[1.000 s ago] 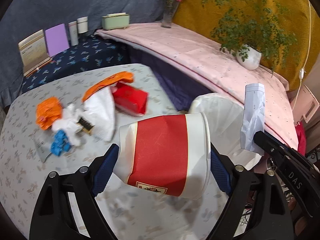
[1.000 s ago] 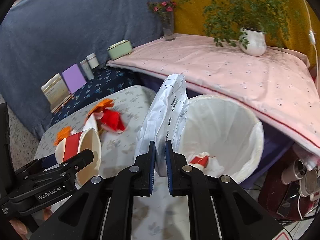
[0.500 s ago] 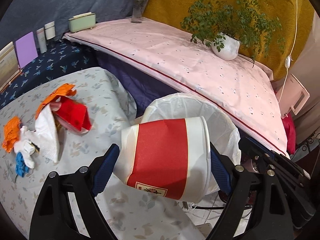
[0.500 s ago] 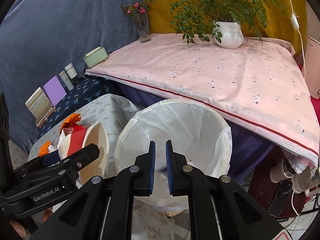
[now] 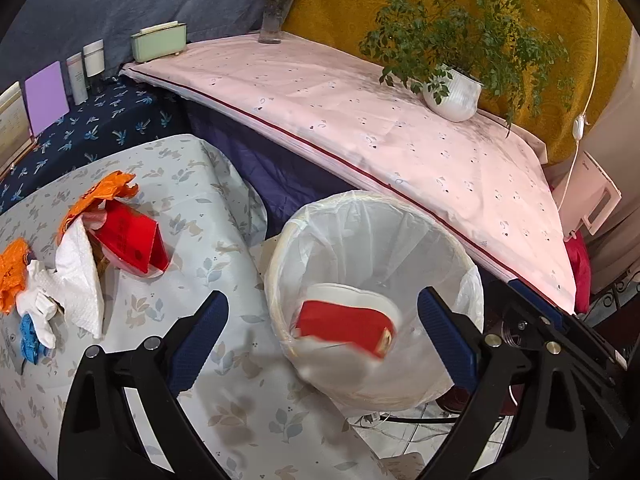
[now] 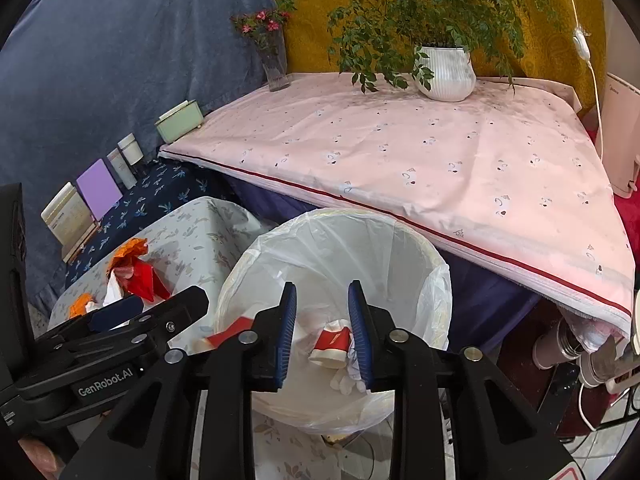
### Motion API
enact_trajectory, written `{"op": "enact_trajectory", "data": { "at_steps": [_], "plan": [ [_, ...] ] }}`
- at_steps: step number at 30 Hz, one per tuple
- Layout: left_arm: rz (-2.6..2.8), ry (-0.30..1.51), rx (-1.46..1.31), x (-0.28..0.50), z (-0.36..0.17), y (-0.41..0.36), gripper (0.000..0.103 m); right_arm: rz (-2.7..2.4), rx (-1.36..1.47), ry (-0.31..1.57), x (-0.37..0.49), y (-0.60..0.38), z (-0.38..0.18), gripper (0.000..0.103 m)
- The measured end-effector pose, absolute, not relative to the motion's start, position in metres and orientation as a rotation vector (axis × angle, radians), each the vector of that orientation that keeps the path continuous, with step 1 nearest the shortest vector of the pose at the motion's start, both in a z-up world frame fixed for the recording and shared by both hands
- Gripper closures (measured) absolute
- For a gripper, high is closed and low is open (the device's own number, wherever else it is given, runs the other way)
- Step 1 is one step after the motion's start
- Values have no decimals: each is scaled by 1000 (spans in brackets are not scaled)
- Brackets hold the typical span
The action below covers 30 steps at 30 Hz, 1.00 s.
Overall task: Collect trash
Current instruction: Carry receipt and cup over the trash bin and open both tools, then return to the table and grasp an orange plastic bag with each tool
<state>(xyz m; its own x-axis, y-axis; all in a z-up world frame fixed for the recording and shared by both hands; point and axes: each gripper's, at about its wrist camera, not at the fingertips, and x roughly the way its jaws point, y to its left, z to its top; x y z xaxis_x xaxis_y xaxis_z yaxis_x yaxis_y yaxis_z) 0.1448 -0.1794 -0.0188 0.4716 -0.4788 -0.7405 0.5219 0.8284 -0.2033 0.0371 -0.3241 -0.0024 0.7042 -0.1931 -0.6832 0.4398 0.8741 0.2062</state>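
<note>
The red-and-white paper cup (image 5: 348,324) drops, blurred, inside the white-lined bin (image 5: 276,264); it also shows as a red blur (image 6: 228,330) in the right wrist view. My left gripper (image 5: 324,340) hangs above the bin, its jaws opening wide, the pads clear of the cup. My right gripper (image 6: 323,332) hovers over the bin (image 6: 240,280) with jaws opening and nothing between them. Below it lie crumpled red-and-white trash (image 6: 332,344) and white paper. A red packet (image 5: 132,240), orange wrappers (image 5: 100,192) and white tissue (image 5: 80,276) lie on the table.
The leaf-print table (image 5: 224,400) ends right beside the bin. A pink-covered surface (image 5: 400,128) with a potted plant (image 5: 452,96) and a flower vase (image 5: 274,20) rises behind it. Bottles and cards line the dark blue ledge (image 5: 100,132) at the left.
Both grippers swung from the table to over the bin. The white paper left the right jaws, which then parted. The left jaws widened and the cup fell into the bin.
</note>
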Motion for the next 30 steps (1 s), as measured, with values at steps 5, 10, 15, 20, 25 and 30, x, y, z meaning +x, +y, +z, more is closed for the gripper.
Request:
{"op": "enact_trajectory", "data": {
  "at_steps": [5,10,15,20,25,30],
  "plan": [
    [-587,883,43,145,-16,-167,12,-361,363,698,36,-318,2,60],
    [-551,871,31,146,-12,-149,12,-349,331,689,38,-304,9,54],
    [-500,862,11,148,-9,-122,12,-322,308,683,42,-285,16,51],
    [-439,853,-16,153,-9,-87,12,-283,290,685,50,-263,19,50],
    [-371,850,-47,160,-10,-46,11,-239,266,688,61,-236,22,50],
    [-302,855,-80,168,-13,-4,10,-181,259,699,77,-208,22,50]
  ]
}}
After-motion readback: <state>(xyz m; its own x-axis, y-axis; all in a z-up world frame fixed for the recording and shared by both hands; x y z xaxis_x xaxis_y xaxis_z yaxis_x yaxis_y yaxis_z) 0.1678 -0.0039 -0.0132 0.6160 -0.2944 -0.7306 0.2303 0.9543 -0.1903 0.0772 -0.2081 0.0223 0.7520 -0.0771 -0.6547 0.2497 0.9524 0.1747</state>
